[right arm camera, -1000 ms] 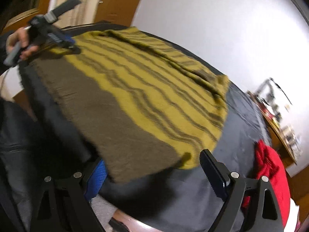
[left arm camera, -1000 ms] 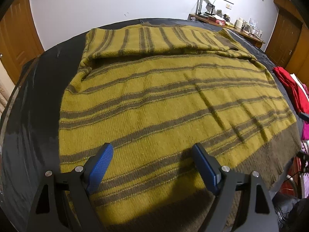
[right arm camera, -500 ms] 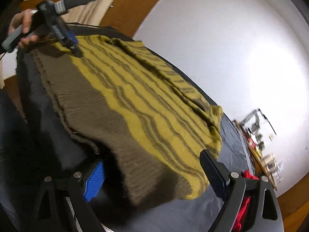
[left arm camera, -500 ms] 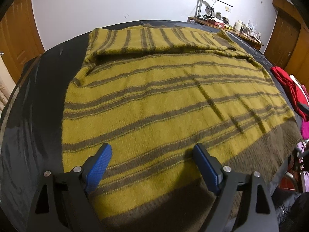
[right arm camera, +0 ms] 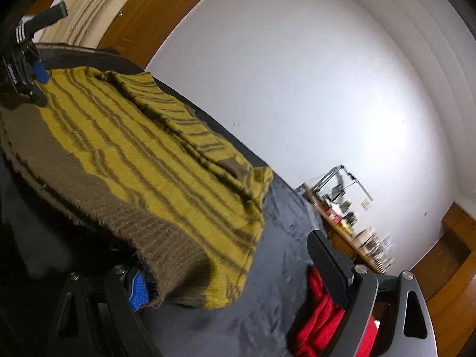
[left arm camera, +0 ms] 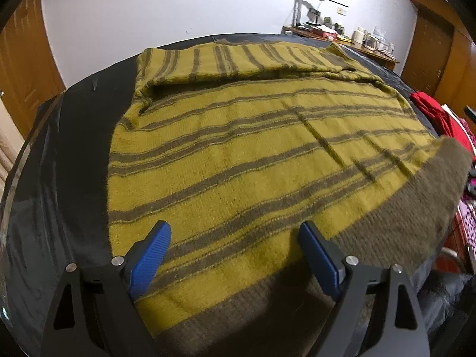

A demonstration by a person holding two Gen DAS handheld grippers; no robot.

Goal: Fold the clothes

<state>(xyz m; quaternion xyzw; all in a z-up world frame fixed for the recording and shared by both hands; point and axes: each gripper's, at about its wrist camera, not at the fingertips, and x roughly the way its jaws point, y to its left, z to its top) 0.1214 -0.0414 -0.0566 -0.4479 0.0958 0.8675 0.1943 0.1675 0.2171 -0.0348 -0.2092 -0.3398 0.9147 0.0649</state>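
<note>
A mustard-yellow sweater [left arm camera: 238, 154] with brown stripes and a brown hem lies spread flat on a black table [left arm camera: 74, 154], its sleeve folded across the far end. My left gripper [left arm camera: 235, 253] hovers open just above the near hem, nothing between its blue pads. In the right wrist view the sweater [right arm camera: 142, 160] has its brown hem corner [right arm camera: 166, 253] raised and draped over the left finger of my right gripper [right arm camera: 226, 255]. That gripper's jaws stand wide open, with the other finger [right arm camera: 327, 264] clear of the cloth. The left gripper [right arm camera: 26, 68] shows at the far hem corner.
A red garment [left arm camera: 434, 113] lies at the table's right edge, also close behind the right gripper's finger as the red garment [right arm camera: 315, 321]. A cluttered side table [left arm camera: 342, 38] stands against the white wall. Wooden doors flank the room. Bare black table shows left of the sweater.
The right gripper has tipped upward and the brown hem corner has risen with it, draped over its left finger. The left gripper has shifted slightly along the hem, still open.
</note>
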